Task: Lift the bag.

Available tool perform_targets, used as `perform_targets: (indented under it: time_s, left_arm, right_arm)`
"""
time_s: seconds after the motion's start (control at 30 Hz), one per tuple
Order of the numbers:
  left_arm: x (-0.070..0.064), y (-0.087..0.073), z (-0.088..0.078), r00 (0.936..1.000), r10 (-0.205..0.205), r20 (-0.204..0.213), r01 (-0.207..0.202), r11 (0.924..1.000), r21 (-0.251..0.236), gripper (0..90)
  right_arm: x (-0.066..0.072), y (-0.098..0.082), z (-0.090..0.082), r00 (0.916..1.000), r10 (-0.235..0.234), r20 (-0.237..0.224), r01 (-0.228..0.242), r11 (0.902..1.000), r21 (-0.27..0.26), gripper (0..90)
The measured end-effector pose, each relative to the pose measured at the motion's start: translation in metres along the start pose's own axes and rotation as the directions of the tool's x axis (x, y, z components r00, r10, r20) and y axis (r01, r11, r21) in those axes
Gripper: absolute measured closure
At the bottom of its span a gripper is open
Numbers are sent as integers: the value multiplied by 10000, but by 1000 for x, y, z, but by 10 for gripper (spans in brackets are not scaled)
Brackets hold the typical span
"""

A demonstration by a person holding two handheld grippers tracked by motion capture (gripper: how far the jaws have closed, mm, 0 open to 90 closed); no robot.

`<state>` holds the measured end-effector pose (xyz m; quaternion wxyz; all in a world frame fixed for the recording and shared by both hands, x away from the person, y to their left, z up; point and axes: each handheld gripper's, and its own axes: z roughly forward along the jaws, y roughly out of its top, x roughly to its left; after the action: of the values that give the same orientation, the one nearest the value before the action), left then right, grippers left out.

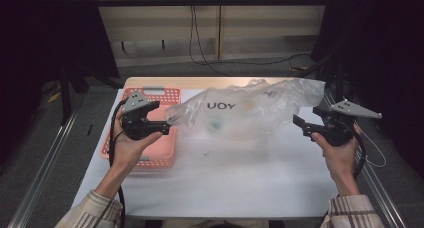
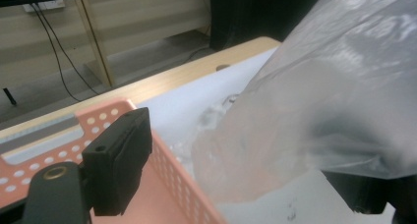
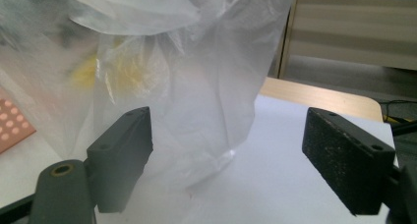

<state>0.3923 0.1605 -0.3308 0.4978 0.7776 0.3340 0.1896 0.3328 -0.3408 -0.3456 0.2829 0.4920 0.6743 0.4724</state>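
A crumpled clear plastic bag (image 1: 240, 113) printed with dark letters lies puffed up across the middle of the white table (image 1: 225, 183). Something yellow (image 3: 123, 67) shows dimly through it. My left gripper (image 1: 161, 118) is at the bag's left end, open. In the left gripper view (image 2: 246, 175) the bag (image 2: 334, 96) drapes over the right jaw. My right gripper (image 1: 309, 117) is just off the bag's right end, open. In the right gripper view (image 3: 231, 150) the bag (image 3: 172, 76) hangs behind the left jaw, and the gap between the jaws is mostly bare table.
A pink perforated basket (image 1: 155, 153) stands at the table's left side, under my left gripper, and its wall (image 2: 172, 175) is close beside the bag. A wooden table edge (image 2: 162, 81) runs along the far side. Metal rails (image 1: 45, 158) flank the table.
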Motion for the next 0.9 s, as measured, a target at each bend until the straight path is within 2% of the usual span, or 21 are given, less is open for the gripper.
perform_targets:
  time_s: [0.23, 0.37, 0.43, 0.53, 0.67, 0.77, 0.9]
  left_arm:
    - [-7, -19, -16, 9995, 325, 44, -326, 9993, 198, 159]
    - [-10, -32, -28, 9987, 512, 48, -513, 9982, 299, 154]
    - [-12, -38, -36, 9986, 521, -23, -520, 9981, 317, 154]
    - [-15, -46, -46, 9986, 482, -228, -476, 9985, 261, 154]
    - [-18, -58, -55, 9987, 182, -478, -171, 9996, 239, 146]
    - [-18, -67, -63, 9979, 77, -644, -63, 9997, 225, 145]
    - [-22, -72, -74, 9957, 57, -919, -45, 9999, 132, 125]
  right_arm:
    - [0, -16, -18, 9998, -126, 166, 124, 9999, 97, 208]
    - [-1, -23, -28, 9998, 122, 172, -123, 9999, 72, 215]
    - [-1, -26, -31, 9996, 88, 257, -90, 9999, 100, 218]
    - [1, -34, -34, 9996, 82, 261, -89, 9996, 286, 219]
    - [4, -48, -38, 9997, 123, 205, -134, 9984, 545, 225]
    - [5, -59, -46, 9994, 71, 342, -95, 9974, 709, 229]
    - [1, -73, -57, 9970, 344, 694, -389, 9971, 659, 229]
